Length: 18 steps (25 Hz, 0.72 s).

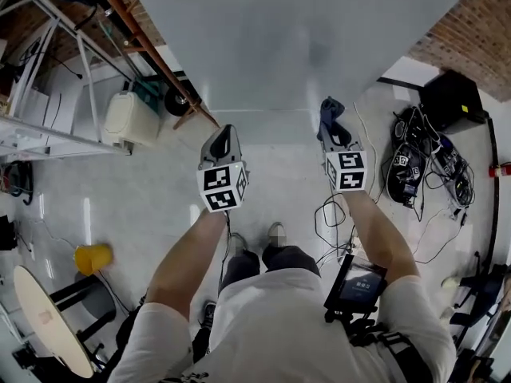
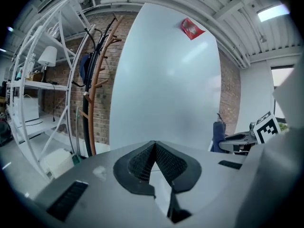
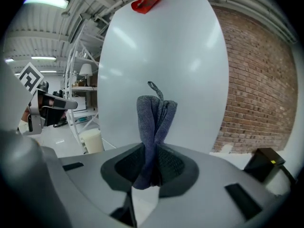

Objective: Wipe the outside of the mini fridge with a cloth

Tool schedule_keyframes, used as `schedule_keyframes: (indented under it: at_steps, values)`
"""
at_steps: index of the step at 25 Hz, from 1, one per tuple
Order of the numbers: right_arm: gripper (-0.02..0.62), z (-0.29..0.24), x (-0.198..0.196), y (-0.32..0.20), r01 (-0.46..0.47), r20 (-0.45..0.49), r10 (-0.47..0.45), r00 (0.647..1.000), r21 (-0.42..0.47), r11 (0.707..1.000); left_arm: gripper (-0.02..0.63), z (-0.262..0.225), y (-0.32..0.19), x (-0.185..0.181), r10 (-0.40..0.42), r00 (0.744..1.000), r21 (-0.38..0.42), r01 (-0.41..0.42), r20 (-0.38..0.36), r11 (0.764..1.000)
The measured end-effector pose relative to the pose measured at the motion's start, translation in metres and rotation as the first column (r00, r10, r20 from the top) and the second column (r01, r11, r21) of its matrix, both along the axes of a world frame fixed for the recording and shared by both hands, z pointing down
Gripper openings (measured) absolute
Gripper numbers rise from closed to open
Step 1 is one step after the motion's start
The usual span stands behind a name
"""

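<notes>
The mini fridge [image 1: 303, 38] is a tall pale grey panel straight ahead, with a red sticker [image 2: 191, 28] near its top. My right gripper [image 1: 335, 138] is shut on a blue-grey cloth [image 1: 330, 114], which stands up in a bunch from between the jaws [image 3: 156, 118]. The cloth is a short way in front of the fridge face [image 3: 190, 70] and I cannot tell that it touches. My left gripper [image 1: 224, 138] is level with the right one, to its left. Its jaws meet at the tips with nothing between them [image 2: 154, 144]. It also points at the fridge [image 2: 166, 80].
A wooden coat rack [image 1: 148, 50] and white metal shelving [image 1: 48, 94] stand left of the fridge, with a white canister [image 1: 132, 118] on the floor. Black gear and cables [image 1: 423, 166] lie at the right by a brick wall [image 1: 471, 46]. A yellow cup [image 1: 93, 258] and round table [image 1: 44, 321] are lower left.
</notes>
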State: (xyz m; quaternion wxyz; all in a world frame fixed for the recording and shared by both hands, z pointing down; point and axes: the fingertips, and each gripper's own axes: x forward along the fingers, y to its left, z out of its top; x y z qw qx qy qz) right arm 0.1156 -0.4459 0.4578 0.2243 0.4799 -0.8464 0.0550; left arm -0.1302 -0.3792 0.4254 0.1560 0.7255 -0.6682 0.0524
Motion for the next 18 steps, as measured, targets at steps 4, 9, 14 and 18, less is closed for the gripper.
schedule_keyframes:
  at_steps: [4, 9, 14, 18]
  values:
    - [0.074, 0.028, 0.030, -0.010, -0.029, -0.004, 0.029, 1.000, 0.026, 0.999, 0.003, 0.022, -0.018, 0.031, 0.064, 0.998, 0.038, -0.064, 0.004, 0.997]
    - [0.074, 0.075, 0.062, -0.025, -0.084, 0.012, 0.083, 0.996, 0.074, 0.994, 0.003, 0.061, -0.044, 0.062, 0.120, 0.993, 0.107, -0.118, -0.007, 0.987]
    - [0.074, 0.121, 0.089, -0.042, -0.139, 0.008, 0.139, 0.990, 0.126, 0.982, 0.004, 0.099, -0.059, 0.075, 0.172, 0.985, 0.162, -0.167, -0.015, 0.972]
    - [0.074, 0.160, 0.106, -0.068, -0.183, 0.013, 0.184, 0.983, 0.187, 0.965, 0.003, 0.141, -0.073, 0.080, 0.201, 0.979, 0.222, -0.190, -0.028, 0.956]
